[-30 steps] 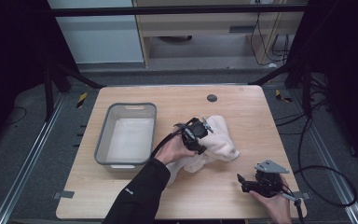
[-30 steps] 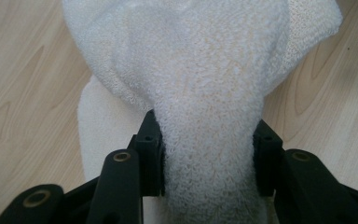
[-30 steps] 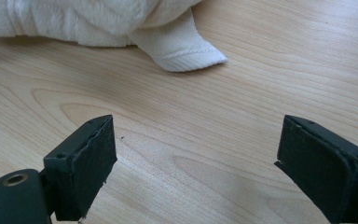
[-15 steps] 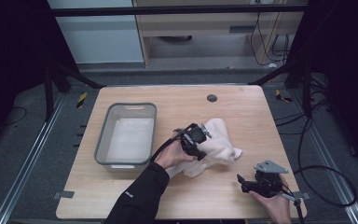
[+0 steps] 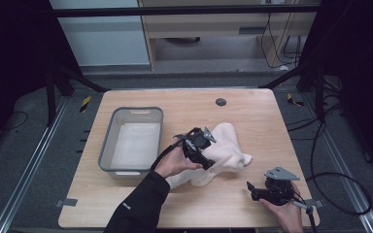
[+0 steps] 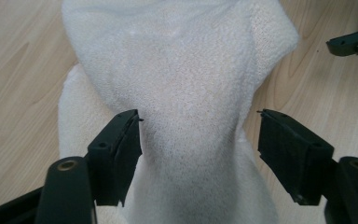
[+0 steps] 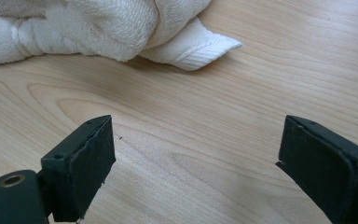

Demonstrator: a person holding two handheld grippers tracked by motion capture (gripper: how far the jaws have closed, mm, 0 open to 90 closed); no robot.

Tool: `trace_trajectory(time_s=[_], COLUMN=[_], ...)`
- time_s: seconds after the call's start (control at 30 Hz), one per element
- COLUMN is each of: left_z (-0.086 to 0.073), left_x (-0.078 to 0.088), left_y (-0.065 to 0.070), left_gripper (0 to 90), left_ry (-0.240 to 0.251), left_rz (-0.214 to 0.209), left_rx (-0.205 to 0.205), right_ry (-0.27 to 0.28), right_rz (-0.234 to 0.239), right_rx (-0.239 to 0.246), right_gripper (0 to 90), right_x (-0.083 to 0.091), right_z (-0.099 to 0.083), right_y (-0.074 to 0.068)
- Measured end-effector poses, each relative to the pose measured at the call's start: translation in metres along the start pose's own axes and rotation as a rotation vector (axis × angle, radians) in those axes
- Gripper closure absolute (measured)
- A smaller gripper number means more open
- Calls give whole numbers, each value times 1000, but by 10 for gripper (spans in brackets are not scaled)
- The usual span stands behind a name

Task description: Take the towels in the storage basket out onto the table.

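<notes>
A crumpled white towel (image 5: 226,150) lies in the middle of the wooden table (image 5: 252,116). My left gripper (image 5: 205,158) hovers right over the towel's near-left part, open. In the left gripper view a raised ridge of towel (image 6: 191,93) runs between the left gripper's (image 6: 198,144) spread jaws. My right gripper (image 5: 252,190) rests near the table's front right, open, jaws pointing left toward the towel. In the right gripper view the right gripper (image 7: 196,172) stands over bare wood, and a hemmed towel corner (image 7: 205,51) lies ahead of it.
A grey plastic bin (image 5: 109,141) with a pale lining stands left of the towel. A dark round grommet (image 5: 220,102) sits at the table's back. A jaw tip of the right gripper (image 6: 354,42) shows in the left gripper view, top right.
My left hand and gripper have slid a little toward the near side over the towel, and the towel has shifted slightly. The right gripper has stayed where it was.
</notes>
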State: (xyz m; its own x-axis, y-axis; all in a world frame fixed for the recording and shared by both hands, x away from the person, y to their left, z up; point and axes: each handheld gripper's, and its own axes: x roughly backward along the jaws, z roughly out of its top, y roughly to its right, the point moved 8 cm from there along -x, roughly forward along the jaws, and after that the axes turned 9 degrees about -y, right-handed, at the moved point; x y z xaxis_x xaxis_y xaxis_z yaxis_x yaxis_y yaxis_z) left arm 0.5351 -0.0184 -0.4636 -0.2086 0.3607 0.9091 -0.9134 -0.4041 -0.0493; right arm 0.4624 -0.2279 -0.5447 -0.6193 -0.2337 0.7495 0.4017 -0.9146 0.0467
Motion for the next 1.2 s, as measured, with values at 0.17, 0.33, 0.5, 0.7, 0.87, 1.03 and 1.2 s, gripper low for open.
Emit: trace_trajectory(time_s=[0.17, 0.33, 0.5, 0.7, 0.87, 1.03, 1.2], left_z=[-5, -15, -28, -46, -68, -91, -115], left_x=[15, 28, 43, 60, 70, 83, 95], left_y=[0, -2, -4, -7, -11, -17, -24], left_gripper=[262, 254, 253, 249, 255, 270, 279], left_ry=[36, 73, 123, 189, 215, 257, 300], left_rz=[17, 28, 22, 26, 38, 68, 118], left_rx=[16, 40, 84, 134, 162, 209, 254], right_ry=[0, -1, 0, -3, -1, -2, -3], right_rz=[2, -1, 0, -2, -3, -2, -3], right_rx=[-5, -3, -5, -4, -11, -20, -21], right_gripper=[104, 103, 101, 98, 95, 95, 94], right_x=[0, 0, 0, 0, 0, 0, -1], right_z=[0, 0, 0, -1, -1, -1, -2], right_y=[0, 0, 0, 0, 0, 0, 1])
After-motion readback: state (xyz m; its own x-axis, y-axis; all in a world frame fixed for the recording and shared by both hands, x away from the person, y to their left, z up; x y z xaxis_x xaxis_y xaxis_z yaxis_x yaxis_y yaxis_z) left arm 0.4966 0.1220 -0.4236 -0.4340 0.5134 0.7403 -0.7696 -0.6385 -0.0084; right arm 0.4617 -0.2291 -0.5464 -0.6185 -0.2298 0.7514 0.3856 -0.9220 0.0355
